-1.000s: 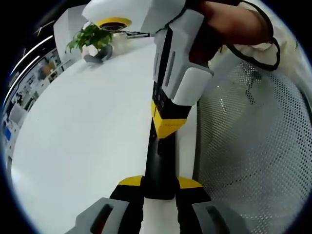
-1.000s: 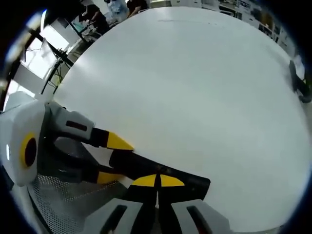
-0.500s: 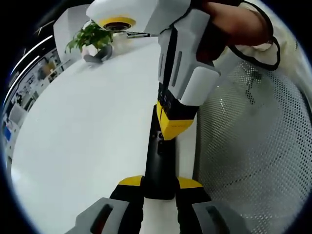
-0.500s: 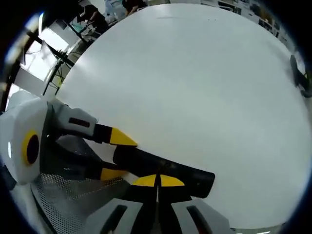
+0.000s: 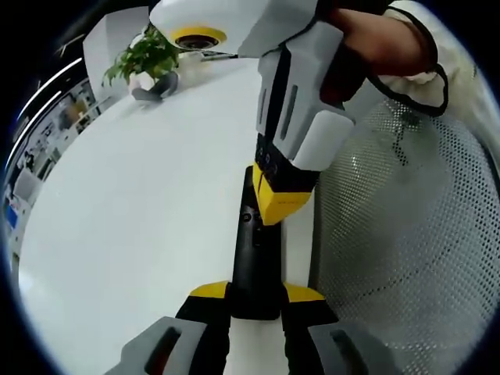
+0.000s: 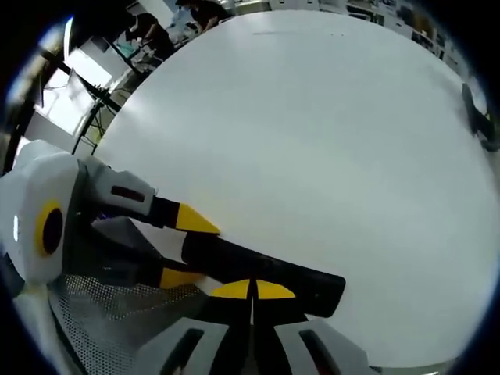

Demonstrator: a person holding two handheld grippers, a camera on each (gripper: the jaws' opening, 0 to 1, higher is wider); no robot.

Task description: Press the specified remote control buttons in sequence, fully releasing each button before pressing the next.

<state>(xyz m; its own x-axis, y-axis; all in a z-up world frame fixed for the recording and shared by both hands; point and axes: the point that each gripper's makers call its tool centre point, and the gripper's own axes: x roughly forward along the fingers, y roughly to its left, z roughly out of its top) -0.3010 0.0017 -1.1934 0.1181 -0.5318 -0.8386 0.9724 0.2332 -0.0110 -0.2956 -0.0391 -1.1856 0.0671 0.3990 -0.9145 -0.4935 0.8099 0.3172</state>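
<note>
Remote (image 5: 254, 262) clamped at its near end in left claw (image 5: 255, 303), above white worktop (image 5: 141, 226). Right claw (image 5: 283, 205), tips pinched together, touching remote's top toward 12 o'clock. Plant (image 5: 144, 58) at 11 o'clock. Mesh chair (image 5: 406, 234) at 3 o'clock.

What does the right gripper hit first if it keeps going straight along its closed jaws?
The long black remote control, directly under the right gripper. Its shut yellow tips sit on or just above the remote; contact can't be judged. The left gripper clamps the remote's end, with the white table beyond.
</note>
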